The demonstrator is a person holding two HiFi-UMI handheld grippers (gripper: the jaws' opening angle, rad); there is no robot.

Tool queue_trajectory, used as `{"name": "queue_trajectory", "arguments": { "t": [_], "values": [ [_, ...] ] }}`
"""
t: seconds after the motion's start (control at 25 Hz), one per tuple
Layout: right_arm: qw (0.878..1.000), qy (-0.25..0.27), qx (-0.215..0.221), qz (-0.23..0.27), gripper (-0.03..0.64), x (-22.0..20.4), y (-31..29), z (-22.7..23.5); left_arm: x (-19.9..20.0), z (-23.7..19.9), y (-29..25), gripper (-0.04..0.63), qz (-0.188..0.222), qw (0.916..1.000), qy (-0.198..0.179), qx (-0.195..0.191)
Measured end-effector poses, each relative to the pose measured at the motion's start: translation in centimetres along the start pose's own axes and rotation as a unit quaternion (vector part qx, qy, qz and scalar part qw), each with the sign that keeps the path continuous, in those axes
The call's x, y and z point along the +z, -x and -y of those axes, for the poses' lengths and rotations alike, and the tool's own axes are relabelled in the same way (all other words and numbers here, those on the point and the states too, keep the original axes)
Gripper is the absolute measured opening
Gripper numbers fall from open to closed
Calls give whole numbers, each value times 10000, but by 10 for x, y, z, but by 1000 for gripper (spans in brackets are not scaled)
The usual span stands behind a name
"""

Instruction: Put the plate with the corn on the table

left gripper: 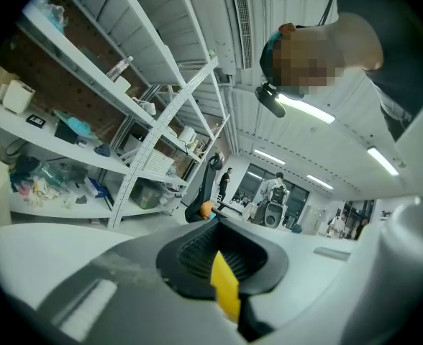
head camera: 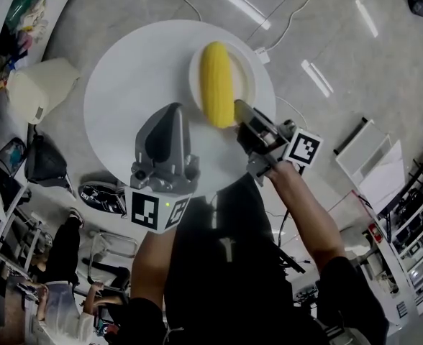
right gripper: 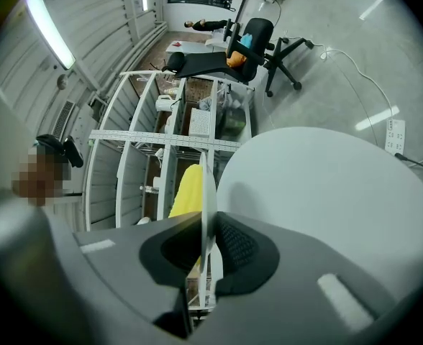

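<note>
White round plate (head camera: 250,77) w/ the yellow corn cob (head camera: 216,92) lying on it: over the round white table (head camera: 132,85), abt 1 o'clock of the tabletop. Can't tell if it's down or just above the surface. My right gripper (head camera: 242,111) comes in at the plate's 5 o'clock, jaws nearly closed, clamped on the thin rim; the plate sits edge-on btwn the pads in the right gripper view. Left gripper (head camera: 170,112) over table centre, at the plate's 8 o'clock, apart from it, jaws together. Small yellow sliver (left gripper: 224,282) at the pad seam, can't ID.
</note>
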State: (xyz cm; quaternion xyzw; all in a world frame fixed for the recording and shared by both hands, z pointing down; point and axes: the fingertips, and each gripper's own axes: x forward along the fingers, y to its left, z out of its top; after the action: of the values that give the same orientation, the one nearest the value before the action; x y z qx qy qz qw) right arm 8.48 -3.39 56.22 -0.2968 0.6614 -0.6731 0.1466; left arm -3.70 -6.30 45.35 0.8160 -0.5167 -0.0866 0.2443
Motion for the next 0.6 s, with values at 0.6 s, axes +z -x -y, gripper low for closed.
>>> {"name": "queue_trajectory", "arguments": {
  "t": [0.6],
  "values": [
    [9993, 47, -114, -360, 44, 7, -11, 17, 1, -6, -4, 3, 194, 9997, 131, 51]
  ]
}}
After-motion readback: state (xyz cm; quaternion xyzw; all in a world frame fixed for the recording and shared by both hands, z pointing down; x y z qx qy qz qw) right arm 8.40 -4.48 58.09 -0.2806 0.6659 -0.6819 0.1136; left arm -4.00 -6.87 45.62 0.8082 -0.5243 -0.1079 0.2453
